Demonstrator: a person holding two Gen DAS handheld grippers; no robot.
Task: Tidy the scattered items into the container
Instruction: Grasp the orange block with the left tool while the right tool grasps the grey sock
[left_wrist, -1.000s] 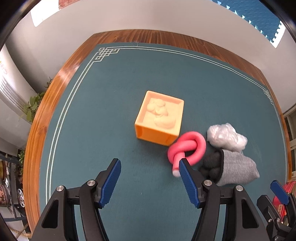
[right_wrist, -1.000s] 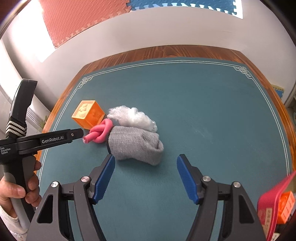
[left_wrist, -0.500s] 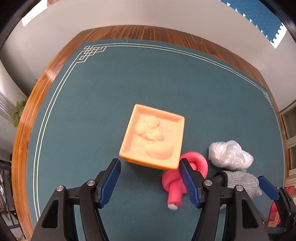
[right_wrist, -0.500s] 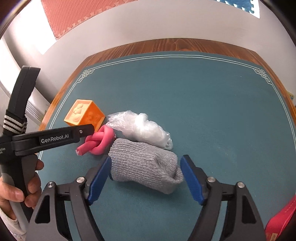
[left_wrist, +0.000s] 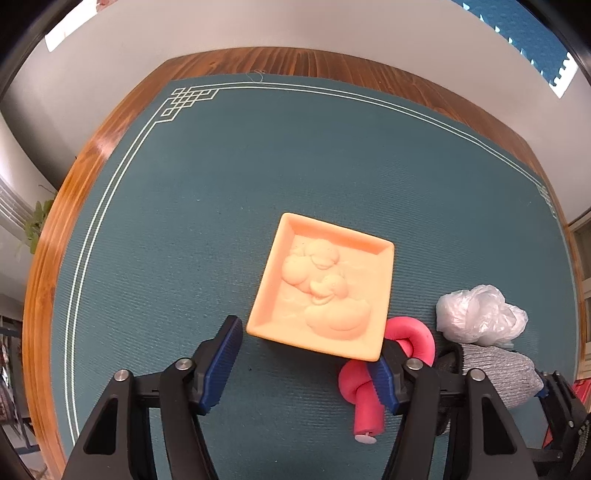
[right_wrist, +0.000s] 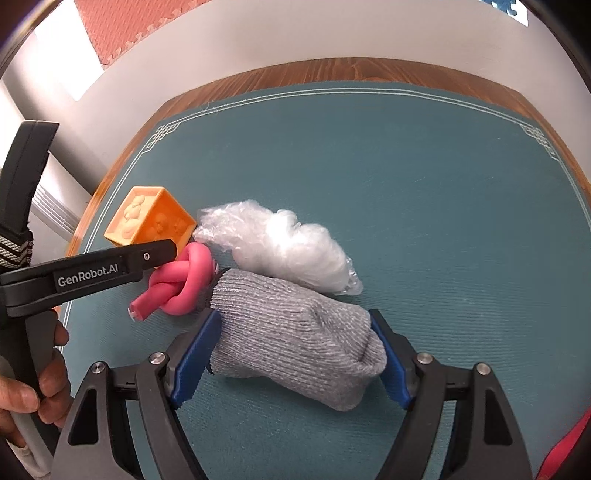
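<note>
Straddling the orange cube (left_wrist: 323, 291), the left gripper (left_wrist: 306, 363) hangs over it with jaws apart, one blue pad off the cube's left edge and the other at its right corner, nothing clamped; my read is the spread is set to take the block across its width. Cube sits on the green mat (left_wrist: 221, 184) covering the counter (left_wrist: 85, 162), duck relief facing up. Just right of it, touching its corner, lies the pink knotted foam tube (right_wrist: 181, 282), loose end toward the camera. Next right, the crumpled clear plastic bag (right_wrist: 280, 247), pressed against the grey sock (right_wrist: 295, 336) in front of it. Right gripper (right_wrist: 295, 354) brackets the sock, jaws wide with pads at either end of the roll; whether they press the knit yet I cannot tell, but they read as open. Judgement: both tools placed for parallel pickups, each taking its nearest item. Container not clearly seen; a red edge (right_wrist: 569, 446) at far lower right may be part of it. Count: one cube, one tube, one bag, one sock, two grippers. All four items lie on the mat, none put away.
</note>
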